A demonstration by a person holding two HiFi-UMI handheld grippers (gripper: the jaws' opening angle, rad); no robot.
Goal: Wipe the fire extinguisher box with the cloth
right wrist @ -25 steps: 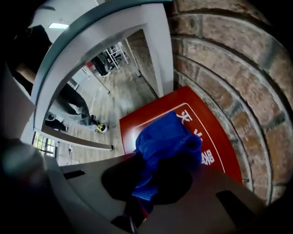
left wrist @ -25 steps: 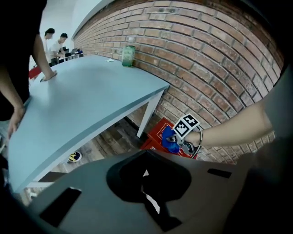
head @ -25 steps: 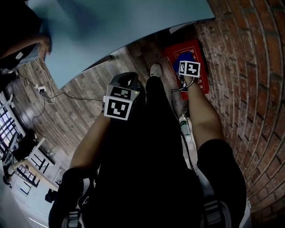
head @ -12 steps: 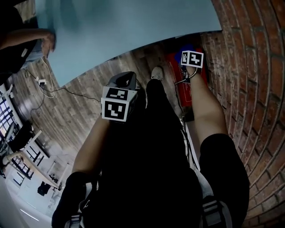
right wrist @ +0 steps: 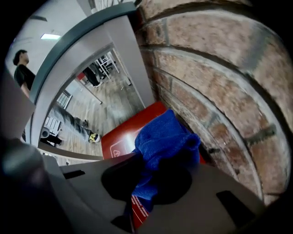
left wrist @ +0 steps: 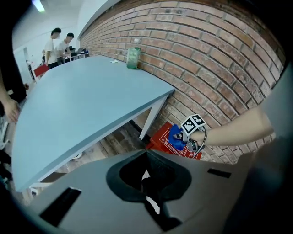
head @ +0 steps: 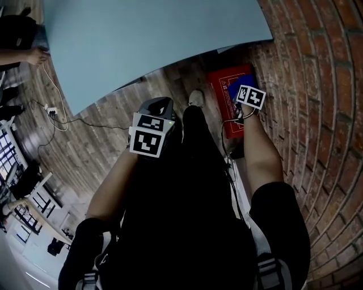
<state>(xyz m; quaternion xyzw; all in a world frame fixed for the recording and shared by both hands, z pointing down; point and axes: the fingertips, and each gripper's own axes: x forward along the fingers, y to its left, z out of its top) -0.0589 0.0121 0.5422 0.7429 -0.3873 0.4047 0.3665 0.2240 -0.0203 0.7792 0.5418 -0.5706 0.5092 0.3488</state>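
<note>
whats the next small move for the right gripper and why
Probably slide the right gripper along the fire extinguisher box, away from the brick wall: it is shut on the blue cloth, which seems to rest on the box's wall-side edge, with red surface bare beside it.

Red brick wall along the right side. Weathered wooden plank floor, with a cable trailing across it. Pale blue table on a white leg, set against the bricks, a green bottle near its wall edge. Bright ceiling light overhead.
</note>
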